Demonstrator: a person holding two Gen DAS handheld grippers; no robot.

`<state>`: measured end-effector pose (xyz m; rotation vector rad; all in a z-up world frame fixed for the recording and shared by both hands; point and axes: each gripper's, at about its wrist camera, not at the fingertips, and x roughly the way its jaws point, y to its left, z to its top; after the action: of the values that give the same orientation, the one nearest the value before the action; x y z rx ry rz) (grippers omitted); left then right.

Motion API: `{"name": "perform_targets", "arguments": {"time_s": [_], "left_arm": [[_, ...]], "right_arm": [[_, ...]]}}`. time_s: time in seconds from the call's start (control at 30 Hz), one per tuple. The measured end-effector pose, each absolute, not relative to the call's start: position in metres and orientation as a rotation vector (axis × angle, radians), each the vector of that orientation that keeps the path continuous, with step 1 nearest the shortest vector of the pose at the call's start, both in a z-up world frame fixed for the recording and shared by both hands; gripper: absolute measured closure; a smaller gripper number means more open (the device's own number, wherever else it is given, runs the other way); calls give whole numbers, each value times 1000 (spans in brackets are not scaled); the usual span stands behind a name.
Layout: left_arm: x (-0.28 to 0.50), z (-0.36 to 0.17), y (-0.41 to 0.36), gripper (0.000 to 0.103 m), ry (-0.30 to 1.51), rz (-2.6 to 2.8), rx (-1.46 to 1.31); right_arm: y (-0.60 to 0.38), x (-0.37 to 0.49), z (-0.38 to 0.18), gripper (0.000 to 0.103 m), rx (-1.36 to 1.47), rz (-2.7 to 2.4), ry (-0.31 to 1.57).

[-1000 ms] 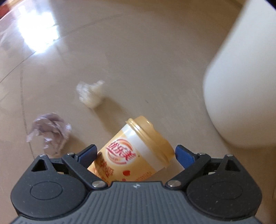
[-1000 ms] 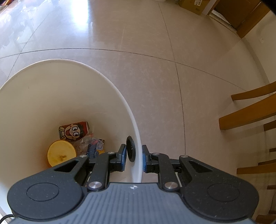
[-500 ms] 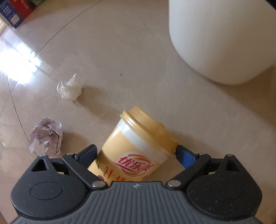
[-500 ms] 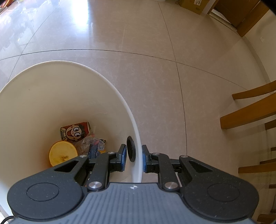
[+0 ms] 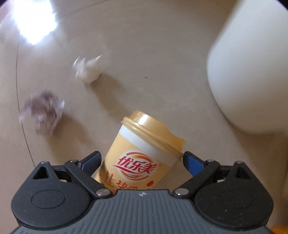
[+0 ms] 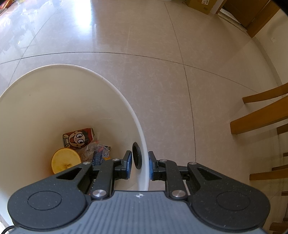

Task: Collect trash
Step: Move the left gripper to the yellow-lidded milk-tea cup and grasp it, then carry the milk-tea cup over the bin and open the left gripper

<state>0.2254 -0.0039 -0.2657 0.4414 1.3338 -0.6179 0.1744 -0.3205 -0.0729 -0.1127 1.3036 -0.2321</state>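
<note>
A yellow milk-tea cup with a yellow lid lies tilted between the fingers of my left gripper, which is shut on it above the floor. The white bin stands to the right of it. On the floor to the left lie a white crumpled tissue and a purplish crumpled paper, both blurred. My right gripper is shut on the bin's wall, one finger inside and one outside. Inside lie a red cartoon can, a yellow round lid and wrappers.
Wooden chair legs stand at the right of the bin. A cardboard box and a wooden door frame are far back. Glossy tiled floor stretches ahead, with a bright glare patch.
The left wrist view has swung: the bin went from the top middle to the right edge, the floor trash shifted right. The cup stayed in the left gripper. The right gripper barely moved.
</note>
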Motion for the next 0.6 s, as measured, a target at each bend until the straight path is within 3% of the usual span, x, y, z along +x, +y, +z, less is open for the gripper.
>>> {"name": "perform_targets", "arguments": {"time_s": [0.1,0.2,0.37,0.6], "left_arm": [[203,-268,-21,6,1239,-708,718],[192,-273,-26,7,1203,-755,809],[197,-276,-23,26,1196,-730,785],[202,-271,-14,29,1221,-691,686]], "right_arm": [[-322,175,-72,81,-105,-232,1305],[-324,175,-72,81,-96,-233,1306],[-323,175,-71,81,-91,-234,1306],[-323,176,-72,81,-86,-234,1307]]}}
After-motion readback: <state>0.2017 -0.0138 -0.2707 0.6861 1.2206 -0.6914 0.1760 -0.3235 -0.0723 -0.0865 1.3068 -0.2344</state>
